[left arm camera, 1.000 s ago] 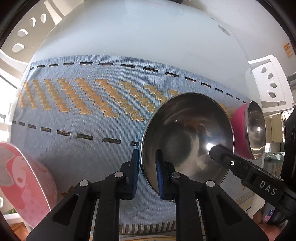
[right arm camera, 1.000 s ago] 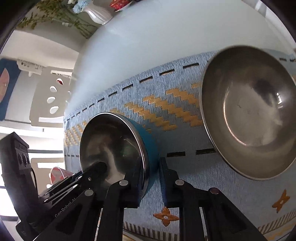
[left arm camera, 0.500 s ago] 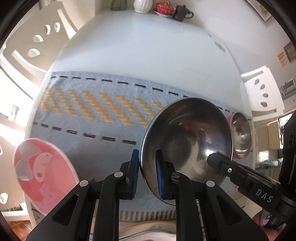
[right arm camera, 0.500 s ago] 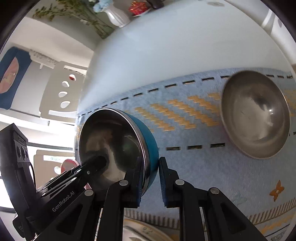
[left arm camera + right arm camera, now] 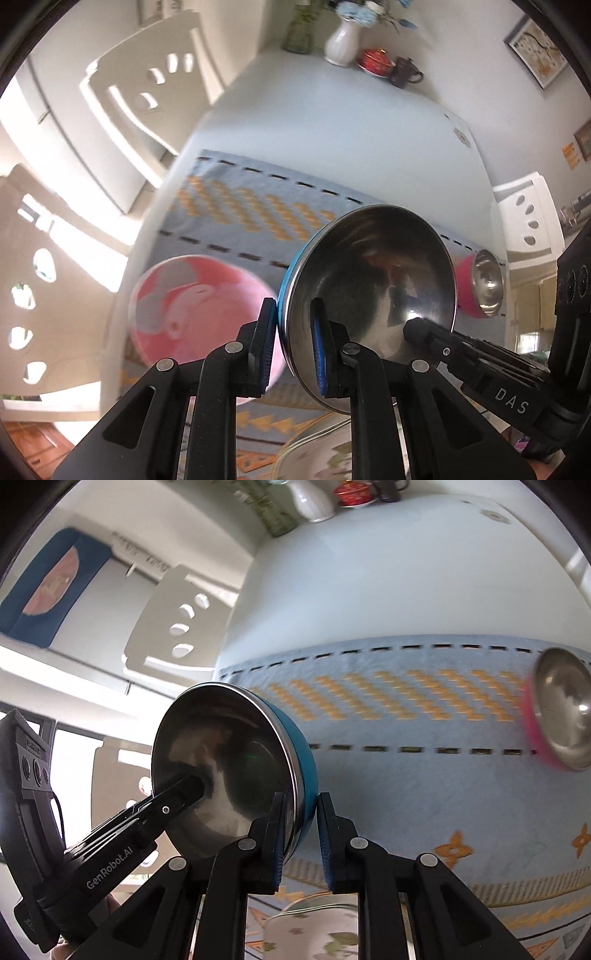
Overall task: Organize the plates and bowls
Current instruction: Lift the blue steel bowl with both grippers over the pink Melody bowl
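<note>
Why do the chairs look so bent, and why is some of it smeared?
Both views come through fisheye lenses, which curve the edges. Left wrist view: the white chair bows, the pink cartoon plate is blurred, and window light washes out the left side. Right wrist view: the pink-sided steel bowl is smeared.

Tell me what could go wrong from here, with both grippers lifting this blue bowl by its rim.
1. Each grip on the blue bowl is a thin rim pinch, left gripper and right gripper; if the hands drift apart, it may slip.
2. The pink plate and pink bowl sit nearby on the mat; a low swing could clip them.
</note>
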Demonstrator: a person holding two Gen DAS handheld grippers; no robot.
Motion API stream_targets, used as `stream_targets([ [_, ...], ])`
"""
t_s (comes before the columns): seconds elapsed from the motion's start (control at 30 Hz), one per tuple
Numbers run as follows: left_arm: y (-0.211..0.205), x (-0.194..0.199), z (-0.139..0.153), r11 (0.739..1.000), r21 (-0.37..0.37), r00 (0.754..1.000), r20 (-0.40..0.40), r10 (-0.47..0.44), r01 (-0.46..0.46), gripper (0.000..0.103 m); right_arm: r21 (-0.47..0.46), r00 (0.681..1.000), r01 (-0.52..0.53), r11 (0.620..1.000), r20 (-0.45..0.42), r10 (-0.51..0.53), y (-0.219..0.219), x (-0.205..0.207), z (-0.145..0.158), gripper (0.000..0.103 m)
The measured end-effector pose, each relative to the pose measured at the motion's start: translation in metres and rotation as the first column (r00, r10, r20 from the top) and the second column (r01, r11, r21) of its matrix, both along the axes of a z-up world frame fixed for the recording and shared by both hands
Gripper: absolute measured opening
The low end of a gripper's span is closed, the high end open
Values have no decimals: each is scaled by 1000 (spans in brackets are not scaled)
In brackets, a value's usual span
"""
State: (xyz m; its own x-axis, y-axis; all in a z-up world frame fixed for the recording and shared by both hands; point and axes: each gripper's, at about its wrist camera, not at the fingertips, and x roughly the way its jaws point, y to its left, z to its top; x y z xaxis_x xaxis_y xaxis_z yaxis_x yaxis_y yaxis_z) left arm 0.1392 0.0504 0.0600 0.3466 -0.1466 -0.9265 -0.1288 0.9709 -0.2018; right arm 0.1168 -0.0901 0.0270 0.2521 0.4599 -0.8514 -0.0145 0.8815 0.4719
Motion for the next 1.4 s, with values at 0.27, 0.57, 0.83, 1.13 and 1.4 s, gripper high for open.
stream_targets([
  [0.27, 56, -22, -10, 998, 15, 997, -26, 69, -69, 14, 6, 996, -82, 997, -29, 82, 60, -4, -12, 16],
  [0.57, 84, -32, -40, 997, 6, 993, -84, 78, -78, 15, -10, 988, -115, 993, -104, 114, 94, -3, -38, 16],
  [0.83, 87, -32, -57, 998, -9, 991, -117, 61, -63, 15, -35, 987, -100, 994, -130, 95, 95, 0, -50, 16],
  [1.13, 90, -30, -69, 998, -4, 989, -134, 55, -57, 16, -45, 984, -95, 995, -155, 87, 99, 2, -61, 16],
  [1.4, 87, -30, -69, 999, 16, 992, -124, 32, -30, 19, -58, 984, -93, 994, -159, 82, 104, 4, -64, 17],
])
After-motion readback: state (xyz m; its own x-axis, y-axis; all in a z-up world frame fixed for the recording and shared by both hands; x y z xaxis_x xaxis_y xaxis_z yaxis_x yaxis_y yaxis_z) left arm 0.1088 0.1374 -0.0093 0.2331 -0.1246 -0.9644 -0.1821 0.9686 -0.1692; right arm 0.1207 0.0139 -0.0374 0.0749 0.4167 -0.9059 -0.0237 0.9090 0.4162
